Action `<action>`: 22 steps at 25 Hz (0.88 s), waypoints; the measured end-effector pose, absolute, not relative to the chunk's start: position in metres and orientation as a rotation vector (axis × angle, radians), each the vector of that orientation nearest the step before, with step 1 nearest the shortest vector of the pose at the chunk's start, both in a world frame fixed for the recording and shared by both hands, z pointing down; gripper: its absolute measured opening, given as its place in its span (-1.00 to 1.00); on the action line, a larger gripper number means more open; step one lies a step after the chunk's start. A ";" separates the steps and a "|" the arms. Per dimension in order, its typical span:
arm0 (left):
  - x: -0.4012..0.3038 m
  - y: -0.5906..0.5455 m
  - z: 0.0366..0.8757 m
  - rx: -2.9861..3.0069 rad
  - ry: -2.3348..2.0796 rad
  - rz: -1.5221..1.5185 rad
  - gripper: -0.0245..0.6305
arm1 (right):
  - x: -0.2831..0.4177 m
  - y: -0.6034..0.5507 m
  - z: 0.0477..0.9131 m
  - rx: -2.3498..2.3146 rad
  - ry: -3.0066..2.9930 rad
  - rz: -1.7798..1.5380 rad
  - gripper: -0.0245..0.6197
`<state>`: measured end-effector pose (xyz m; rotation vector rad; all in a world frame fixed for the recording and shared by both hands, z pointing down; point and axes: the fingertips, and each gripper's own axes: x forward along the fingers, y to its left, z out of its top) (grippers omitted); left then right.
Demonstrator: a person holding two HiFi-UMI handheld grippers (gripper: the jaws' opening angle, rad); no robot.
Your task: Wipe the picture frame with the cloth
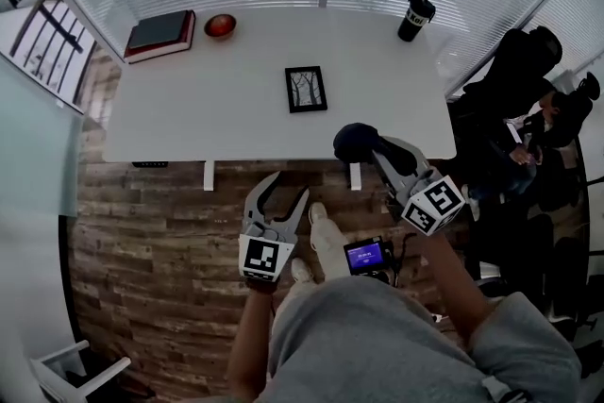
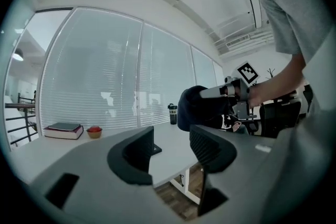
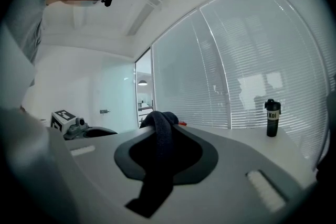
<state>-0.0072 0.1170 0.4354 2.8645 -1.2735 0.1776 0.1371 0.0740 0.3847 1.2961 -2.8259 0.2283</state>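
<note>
Cloth (image 3: pixel 156 165) pinched in right tool (image 1: pixel 379 154); head view shows picture frame (image 1: pixel 306 90).

On the white rectangular table (image 1: pixel 236 109), a dark hardcover book with red edging (image 1: pixel 160 34) lies at ten o'clock, a small reddish-brown bowl (image 1: pixel 220 25) just beside it at eleven, a black lidded tumbler (image 1: pixel 414 17) at one o'clock.
</note>
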 end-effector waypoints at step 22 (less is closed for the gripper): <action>0.008 -0.093 0.593 2.643 -1.161 0.762 -0.02 | 0.074 -0.253 0.526 0.904 -2.645 0.355 -0.77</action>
